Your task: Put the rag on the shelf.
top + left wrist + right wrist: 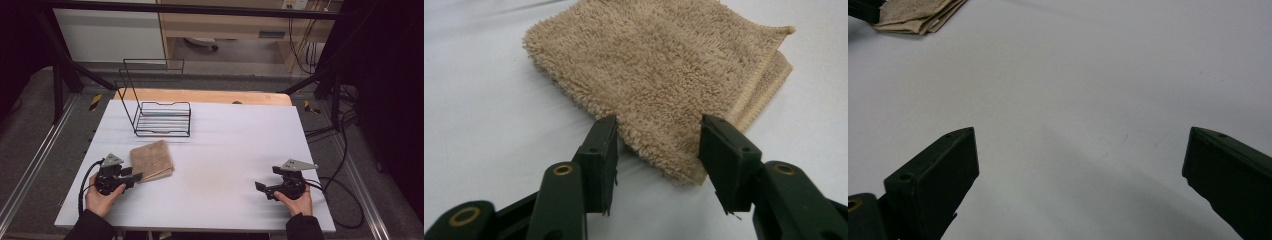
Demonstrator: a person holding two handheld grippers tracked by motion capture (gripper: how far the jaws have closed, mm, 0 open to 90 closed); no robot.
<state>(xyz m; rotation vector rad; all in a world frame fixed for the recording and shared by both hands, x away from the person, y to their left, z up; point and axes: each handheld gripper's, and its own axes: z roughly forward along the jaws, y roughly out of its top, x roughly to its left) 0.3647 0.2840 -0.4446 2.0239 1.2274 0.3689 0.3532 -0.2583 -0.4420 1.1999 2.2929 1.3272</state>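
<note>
- Your left gripper (131,177) sits at the near-left of the white table (225,145), tips right at the near corner of the folded tan towel (152,160).
- In the left gripper view that gripper (659,145) has its jaws about half apart, straddling the towel (659,70) corner. The terry pile sits between the pads, but I can't see them pressing on it yet, so count it as not gripped.
- Key relation: the towel lies straight ahead of the left claw and a bit to its right, long axis running away from you toward the wire rack (162,117). The left hand is by far the nearer one.
- The fold's stitched edge (the paler ribbed strip) shows on the right side of the left gripper view; the corner btwn the jaws looks like several layers thick, so a pinch there should catch the whole stack, I'd judge.
- The rack stands beyond the towel, well apart from it, w/ its tall back frame upright.
- Your right gripper (261,187) rests at the near-right, well apart from the towel; in its own view the gripper (1080,150) stands wide, nothing but bare table btwn the jaws, the towel (918,15) far off.
</note>
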